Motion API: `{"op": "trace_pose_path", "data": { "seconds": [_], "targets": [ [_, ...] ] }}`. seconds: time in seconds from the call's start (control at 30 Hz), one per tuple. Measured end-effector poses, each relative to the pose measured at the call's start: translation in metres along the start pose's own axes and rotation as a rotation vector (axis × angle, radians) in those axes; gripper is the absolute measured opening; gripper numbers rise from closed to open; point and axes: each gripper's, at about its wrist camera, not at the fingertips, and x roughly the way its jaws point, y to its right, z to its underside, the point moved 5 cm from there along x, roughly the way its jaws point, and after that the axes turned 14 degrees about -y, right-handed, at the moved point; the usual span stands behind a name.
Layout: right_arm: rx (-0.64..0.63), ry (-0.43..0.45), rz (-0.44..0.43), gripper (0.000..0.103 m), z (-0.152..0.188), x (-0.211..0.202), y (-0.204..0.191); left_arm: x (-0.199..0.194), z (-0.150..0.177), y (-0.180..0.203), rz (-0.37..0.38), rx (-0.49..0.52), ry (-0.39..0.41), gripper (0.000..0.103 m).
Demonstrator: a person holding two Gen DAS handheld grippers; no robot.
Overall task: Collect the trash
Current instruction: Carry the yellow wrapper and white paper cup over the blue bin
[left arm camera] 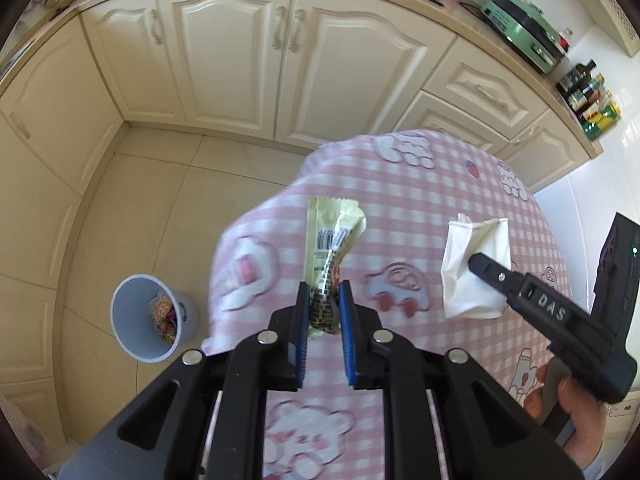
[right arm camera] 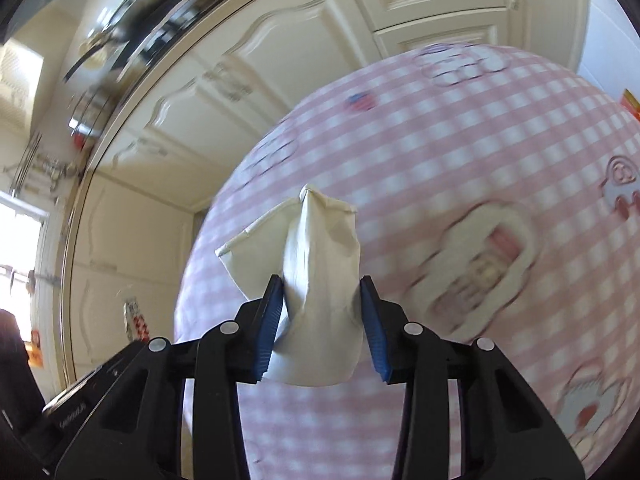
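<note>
Left wrist view shows the left gripper (left arm camera: 324,300) with its blue-padded jaws clamped on the lower end of a crinkled pale-green snack wrapper with a barcode (left arm camera: 332,240), which stands up between them above the round table covered in a pink-and-white checked cloth with cartoon prints (left arm camera: 420,184). To the right, the right gripper (left arm camera: 476,260) holds a crumpled white paper tissue (left arm camera: 476,248) over the same cloth, a person's hand (left arm camera: 576,404) gripping its handle. Down on the beige tiled floor (left arm camera: 160,184), left of the table, sits a grey plastic waste bin (left arm camera: 124,324) with colourful wrappers already inside. Cream kitchen cabinets (left arm camera: 240,52) run behind. Right wrist view, blurred, shows both blue pads (right arm camera: 267,328) pressed against the tissue's sides, pinching it above the checked cloth.
</note>
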Motion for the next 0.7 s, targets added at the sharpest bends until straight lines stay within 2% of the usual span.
{"op": "trace_pose_path", "data": {
  "seconds": [0.43, 0.7],
  "targets": [
    [-0.204, -0.104, -0.065, 0.037, 0.091, 0.065, -0.176, -0.054, 0.049, -0.170, -0.028, -0.137, 0.027, 0.014],
    [-0.300, -0.166, -0.081, 0.037, 0.133, 0.102, -0.257, -0.074, 0.079, -0.268, -0.033, -0.228, 0.028, 0.014]
  ]
}}
